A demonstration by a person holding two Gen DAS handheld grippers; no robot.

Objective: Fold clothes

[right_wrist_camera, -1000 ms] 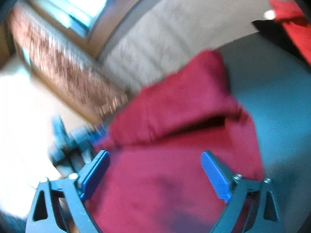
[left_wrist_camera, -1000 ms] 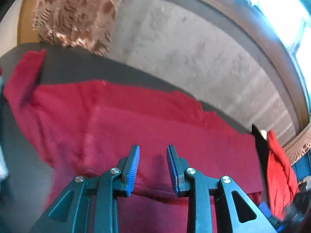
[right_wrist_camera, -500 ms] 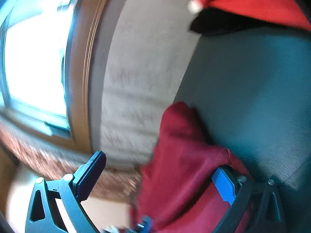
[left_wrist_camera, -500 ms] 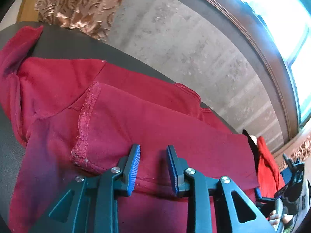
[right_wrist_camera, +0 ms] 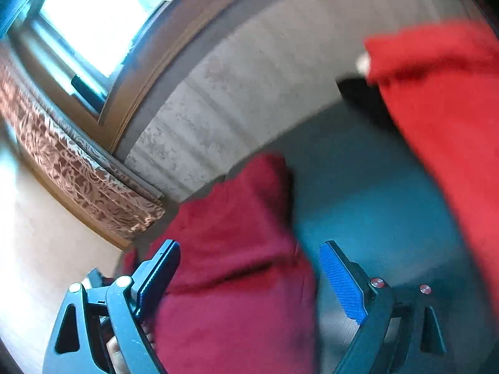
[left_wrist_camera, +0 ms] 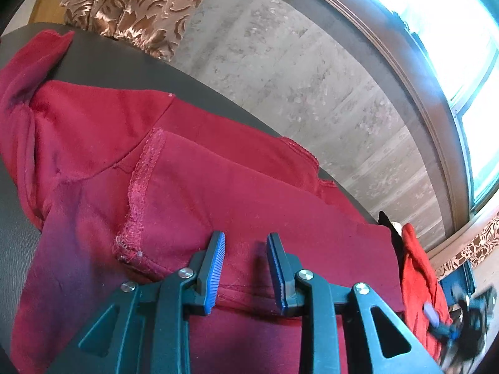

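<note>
Maroon garment (left_wrist_camera: pixel 237 205) is spread across the dark tabletop (left_wrist_camera: pixel 103 62), filling the centre and lower left of the left wrist view, with a stitched hem folded over at left of centre. Left tongs (left_wrist_camera: pixel 244 272) are seen low in the frame, narrowly parted over the cloth; whether fabric is pinched cannot be told. Right tongs (right_wrist_camera: pixel 249 277) are held wide, having just been closing a little, with maroon cloth seen between the pads but not pressed. A brighter red garment (right_wrist_camera: pixel 443 118) and something black (right_wrist_camera: pixel 355 90) are piled at the upper right of the right wrist view. A patterned curtain (left_wrist_camera: pixel 137 9) and window (left_wrist_camera: pixel 452 21) are seen behind the tabletop
</note>
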